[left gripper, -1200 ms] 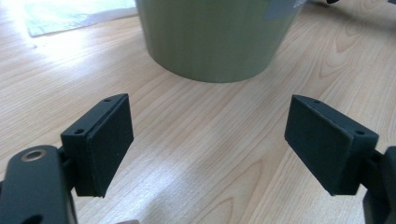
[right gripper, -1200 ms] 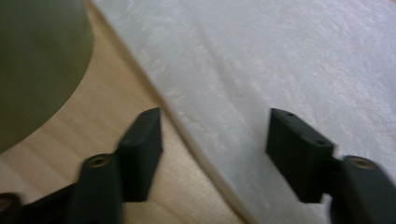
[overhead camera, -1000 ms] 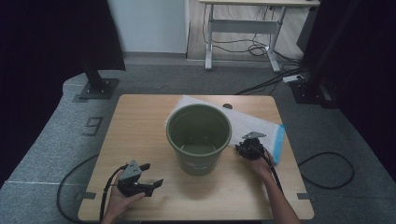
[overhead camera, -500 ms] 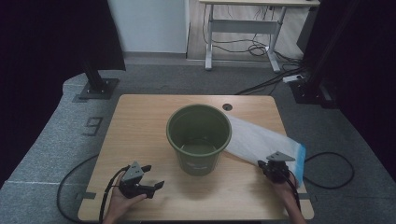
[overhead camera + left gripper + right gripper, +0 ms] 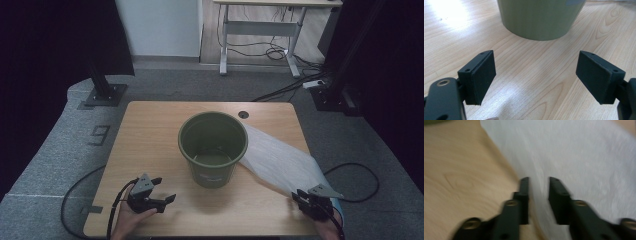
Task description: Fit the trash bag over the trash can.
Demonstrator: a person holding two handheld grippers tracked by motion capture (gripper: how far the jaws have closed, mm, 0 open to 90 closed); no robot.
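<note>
Setting: lab or recording studio. Wooden table (image 5: 150,130) on grey carpet (image 5: 60,145), black curtains (image 5: 45,45) at left and right of frame, black stand base (image 5: 102,95) upper left, cables (image 5: 280,50) under a desk (image 5: 260,30) at top.

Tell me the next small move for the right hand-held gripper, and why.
Probably close the right hand-held gripper on the white bag again. Its jaws have just been opening, with the bag's edge between them but not pinched. The bag lies stretched flat from the green bucket to the table's near right corner, so it likely needs a fresh grip.
</note>
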